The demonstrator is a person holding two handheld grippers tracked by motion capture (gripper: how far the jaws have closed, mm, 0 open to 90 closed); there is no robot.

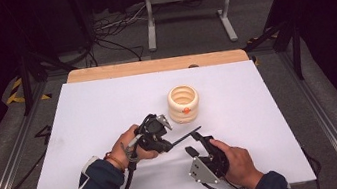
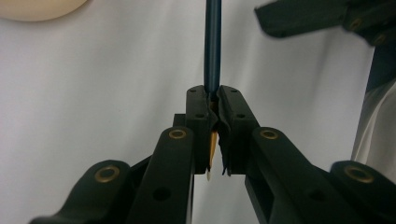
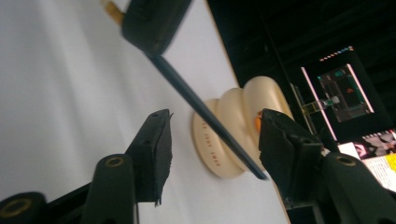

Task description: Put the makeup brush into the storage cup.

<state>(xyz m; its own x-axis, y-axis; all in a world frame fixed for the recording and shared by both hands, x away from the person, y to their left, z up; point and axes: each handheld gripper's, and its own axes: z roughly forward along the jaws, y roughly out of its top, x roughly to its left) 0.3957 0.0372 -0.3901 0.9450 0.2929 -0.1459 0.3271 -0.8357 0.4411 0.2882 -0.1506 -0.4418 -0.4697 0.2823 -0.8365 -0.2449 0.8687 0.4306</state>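
A dark blue pencil (image 1: 186, 137) is held level above the white table (image 1: 86, 132), and my left gripper (image 1: 167, 144) is shut on its sharpened end. In the left gripper view the pencil (image 2: 212, 46) runs straight out from the closed jaws of the left gripper (image 2: 212, 100), its pale tip poking back between them. My right gripper (image 1: 195, 142) stands open around the pencil's free end. In the right gripper view the pencil (image 3: 205, 114) crosses the gap of the right gripper (image 3: 215, 135), its end close to the right-hand pad. A cream ribbed holder (image 1: 183, 103) stands upright just beyond.
The table's wooden back edge (image 1: 152, 66) lies behind the holder. A metal stand (image 1: 188, 0) and cables sit on the floor past it. A lit screen (image 3: 343, 88) shows off the table's side. Bare white surface spreads left and right of the hands.
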